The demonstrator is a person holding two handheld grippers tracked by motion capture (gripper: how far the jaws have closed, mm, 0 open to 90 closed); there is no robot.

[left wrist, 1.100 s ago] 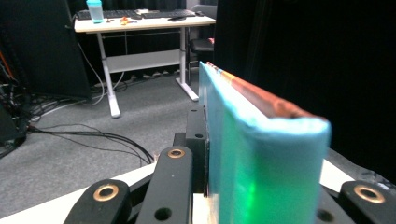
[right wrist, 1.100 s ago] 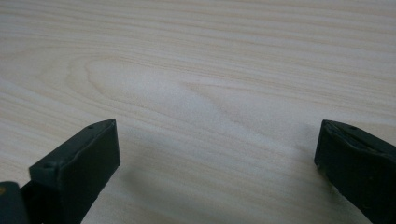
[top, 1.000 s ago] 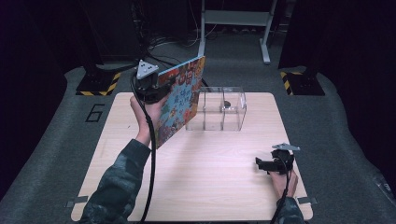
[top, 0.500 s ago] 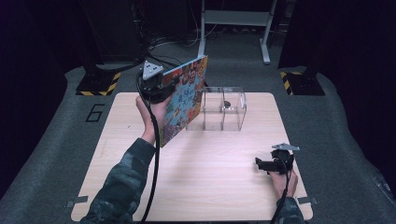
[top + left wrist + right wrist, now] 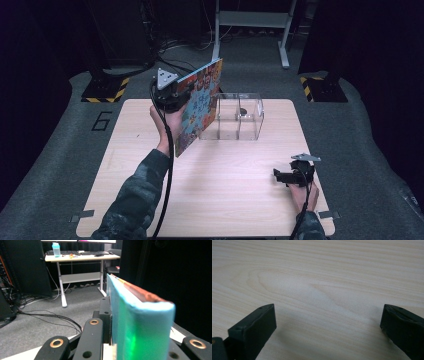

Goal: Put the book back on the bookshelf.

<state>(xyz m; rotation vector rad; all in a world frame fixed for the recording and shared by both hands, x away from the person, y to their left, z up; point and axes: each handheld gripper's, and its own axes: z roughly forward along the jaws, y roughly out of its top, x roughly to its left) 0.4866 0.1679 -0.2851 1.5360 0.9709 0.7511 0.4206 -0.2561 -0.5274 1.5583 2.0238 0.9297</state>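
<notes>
Book point(image 5: 199, 111) stood on edge in the air above the table's point(image 5: 125, 165) left rear, tilted, its colourful cover facing right and toward the person. Left gripper point(image 5: 172, 97) clamped it from the left, jaws closed on the book's thickness; in the left gripper view the teal edge point(image 5: 140, 325) rose between the black jaws, with a desk and cables on the floor beyond. Just right of the book, a clear box point(image 5: 235, 117) sat on the table with a small dark thing point(image 5: 243, 111) inside. Far right, near the front edge, the right gripper point(image 5: 280, 176) rested low over bare wood, jaws wide apart, nothing between them.
</notes>
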